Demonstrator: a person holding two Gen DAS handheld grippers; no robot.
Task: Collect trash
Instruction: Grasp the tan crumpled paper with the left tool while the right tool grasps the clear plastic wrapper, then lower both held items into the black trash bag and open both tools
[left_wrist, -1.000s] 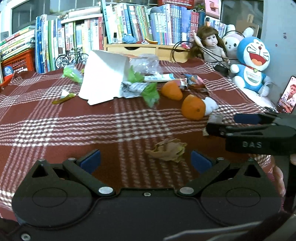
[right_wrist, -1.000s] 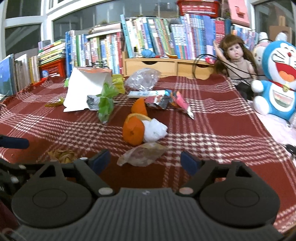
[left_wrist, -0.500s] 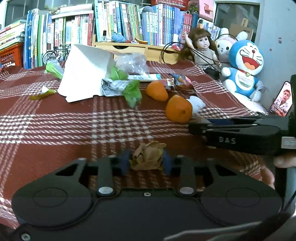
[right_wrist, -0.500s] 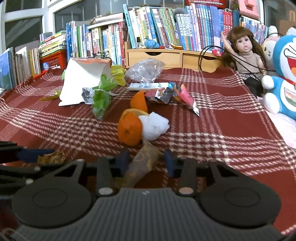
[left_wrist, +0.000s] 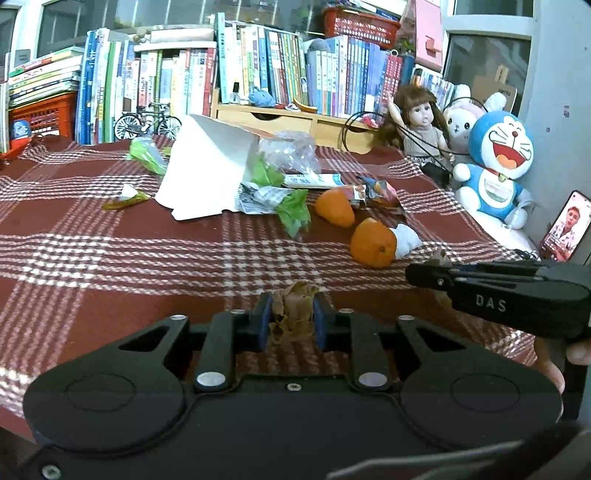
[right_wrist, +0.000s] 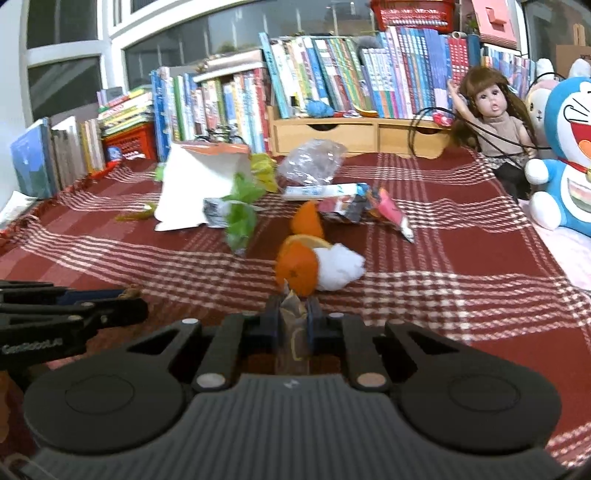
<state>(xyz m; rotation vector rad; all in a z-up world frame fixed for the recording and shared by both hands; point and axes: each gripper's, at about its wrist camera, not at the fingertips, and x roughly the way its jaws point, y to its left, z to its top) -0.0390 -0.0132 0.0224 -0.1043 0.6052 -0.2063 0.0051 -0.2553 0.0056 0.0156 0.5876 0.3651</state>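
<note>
My left gripper (left_wrist: 291, 312) has its blue pads pressing a crumpled brown paper (left_wrist: 295, 301) just above the red plaid cloth (left_wrist: 110, 266), and its jaws are still closing. To its right, my right gripper (right_wrist: 293, 314) is shut on a thin brownish wrapper (right_wrist: 293, 334), whose tip pokes up at the right gripper (left_wrist: 423, 274) in the left wrist view. Just beyond lie an orange peel (right_wrist: 297, 266) and a white tissue wad (right_wrist: 340, 267). Farther back are a second orange piece (left_wrist: 334, 206), a green wrapper (left_wrist: 295, 210), snack wrappers (right_wrist: 362, 205), a clear plastic bag (right_wrist: 312, 166) and a tipped white paper bag (left_wrist: 207, 173).
Books (left_wrist: 258, 70) and a wooden drawer shelf (right_wrist: 351, 134) line the back edge. A doll (left_wrist: 417, 125), a blue plush toy (left_wrist: 495, 162) and a propped phone (left_wrist: 565, 229) stand at the right. A person's fingers (left_wrist: 550, 365) hold the right gripper.
Both grippers stood wide open around their scraps one second ago. Each has since shut, the left on the brown paper, the right on the wrapper.
</note>
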